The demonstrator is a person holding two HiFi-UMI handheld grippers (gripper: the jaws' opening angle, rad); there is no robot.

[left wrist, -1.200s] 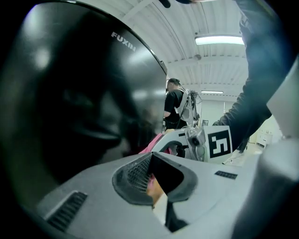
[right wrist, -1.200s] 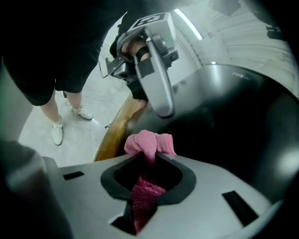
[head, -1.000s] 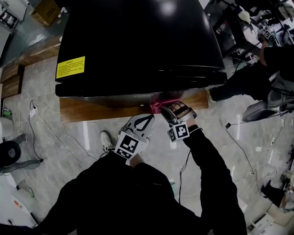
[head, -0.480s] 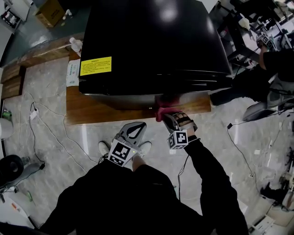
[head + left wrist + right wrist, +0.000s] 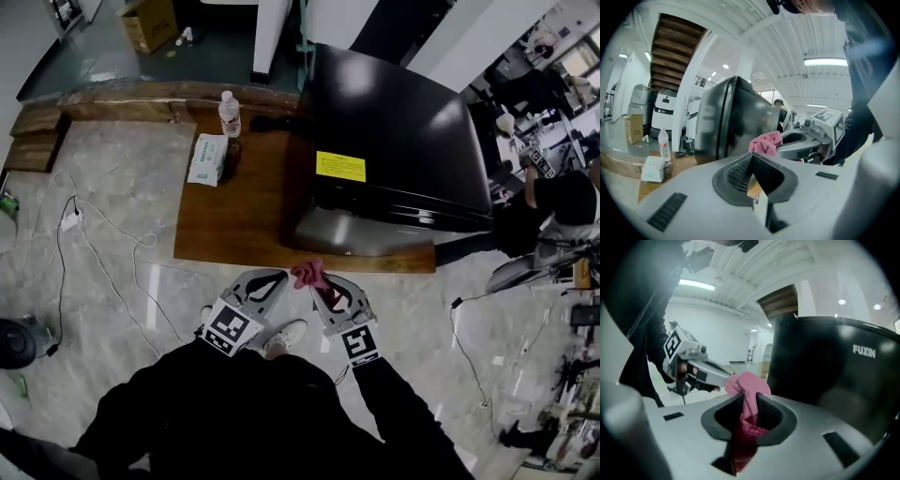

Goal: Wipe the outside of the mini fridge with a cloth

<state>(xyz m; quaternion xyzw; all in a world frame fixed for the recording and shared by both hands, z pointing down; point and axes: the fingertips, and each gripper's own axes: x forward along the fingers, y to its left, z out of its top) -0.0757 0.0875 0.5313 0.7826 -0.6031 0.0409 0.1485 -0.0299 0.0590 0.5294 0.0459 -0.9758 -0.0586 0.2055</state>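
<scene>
**Cloth in my right tongs, fridge just ahead**

I am pinching the pink cloth [image 5: 746, 382] in my right tongs [image 5: 747, 399], and a bunch of it is sticking out past the tips. My left tongs [image 5: 751, 158] are pressed together with nothing between them, just beside the cloth.

I am holding both over the floor [image 5: 122, 178], near the front edge of the low wooden surface [image 5: 244, 220]. The mini fridge [image 5: 394, 150] is standing on its right part, apart from the cloth.

A water bottle [image 5: 228, 112] and a tissue pack [image 5: 206, 157] are sitting to the fridge's left. Cables [image 5: 103, 230] are trailing over the floor at left. A person [image 5: 553, 202] is sitting close by the fridge's right side.
</scene>
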